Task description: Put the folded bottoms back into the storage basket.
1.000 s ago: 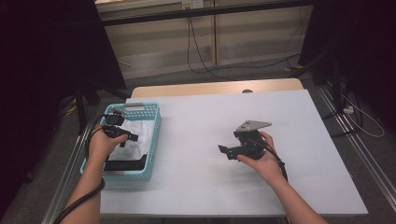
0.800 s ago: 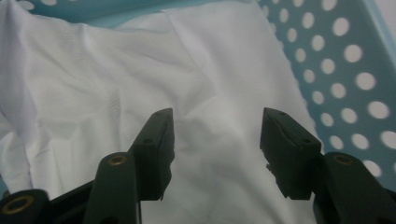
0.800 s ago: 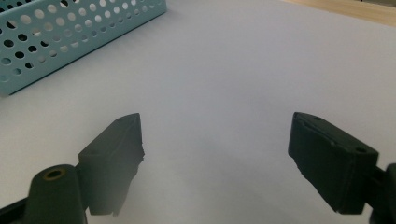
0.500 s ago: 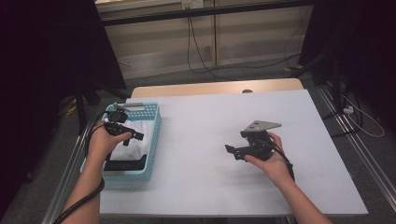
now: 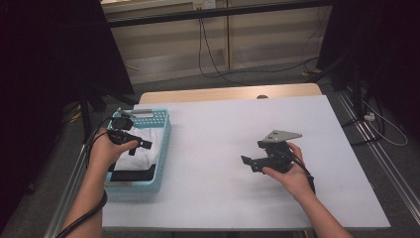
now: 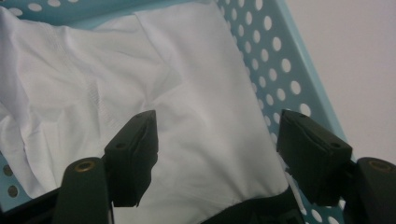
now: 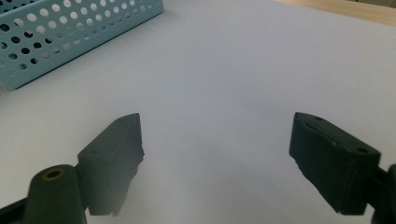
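Observation:
A light blue perforated basket (image 5: 164,130) stands at the table's left edge with a white cloth (image 5: 147,143) and a black item (image 5: 130,174) inside. My left gripper (image 5: 139,146) hovers over the cloth (image 6: 154,70); its jaws have just been opening and stand apart with nothing pressed between them, the cloth lying below. The basket wall (image 6: 285,60) runs along the right of the left gripper view. My right gripper (image 5: 248,162) is held above the bare white table (image 7: 219,70), jaws wide apart and empty, pointing left toward the basket (image 7: 70,37).
The white tabletop (image 5: 223,129) stretches between the basket and my right hand. A wooden strip (image 5: 228,93) edges the far side. Cables (image 5: 208,54) and dark stands sit on the floor beyond the table.
My left gripper has lifted a little over the basket and its jaws have spread wider. My right hand has shifted slightly to the right and toward me.

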`<state>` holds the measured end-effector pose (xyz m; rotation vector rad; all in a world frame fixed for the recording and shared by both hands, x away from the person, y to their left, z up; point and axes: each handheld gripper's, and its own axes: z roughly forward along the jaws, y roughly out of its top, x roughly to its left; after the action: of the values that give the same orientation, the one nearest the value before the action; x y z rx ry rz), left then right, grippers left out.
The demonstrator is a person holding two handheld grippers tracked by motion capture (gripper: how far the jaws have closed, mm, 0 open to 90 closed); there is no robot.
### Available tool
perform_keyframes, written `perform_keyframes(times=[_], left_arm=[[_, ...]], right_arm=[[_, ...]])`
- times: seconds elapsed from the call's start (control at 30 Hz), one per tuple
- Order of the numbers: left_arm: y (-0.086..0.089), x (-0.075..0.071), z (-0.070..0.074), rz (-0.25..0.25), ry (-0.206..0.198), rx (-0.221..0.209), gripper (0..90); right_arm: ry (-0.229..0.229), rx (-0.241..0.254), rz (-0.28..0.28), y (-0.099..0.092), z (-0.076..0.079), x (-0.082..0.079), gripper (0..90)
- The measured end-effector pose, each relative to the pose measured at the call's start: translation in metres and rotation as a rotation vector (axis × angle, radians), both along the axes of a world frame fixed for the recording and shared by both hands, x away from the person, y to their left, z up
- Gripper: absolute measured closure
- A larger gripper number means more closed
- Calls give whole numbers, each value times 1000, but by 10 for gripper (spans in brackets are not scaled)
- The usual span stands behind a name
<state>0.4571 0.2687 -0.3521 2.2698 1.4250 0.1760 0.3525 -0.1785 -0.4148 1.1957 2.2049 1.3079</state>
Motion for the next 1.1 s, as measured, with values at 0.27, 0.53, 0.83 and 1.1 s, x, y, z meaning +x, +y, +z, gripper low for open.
perform_keyframes(times=[0.27, 0.53, 0.83, 1.1], left_arm=[[-1, -9, 5, -30, -11, -4, 260], [-15, -17, 8, -93, -15, 0, 242], [-33, -24, 14, -135, -34, -39, 235], [-60, -34, 15, -198, -17, -78, 225]], right_arm=[[3, 6, 22, -1, 2, -2, 168], [16, 2, 13, -17, -3, -6, 168], [37, 0, 17, -31, -6, -11, 163], [50, -13, 28, -39, -9, -15, 162]])
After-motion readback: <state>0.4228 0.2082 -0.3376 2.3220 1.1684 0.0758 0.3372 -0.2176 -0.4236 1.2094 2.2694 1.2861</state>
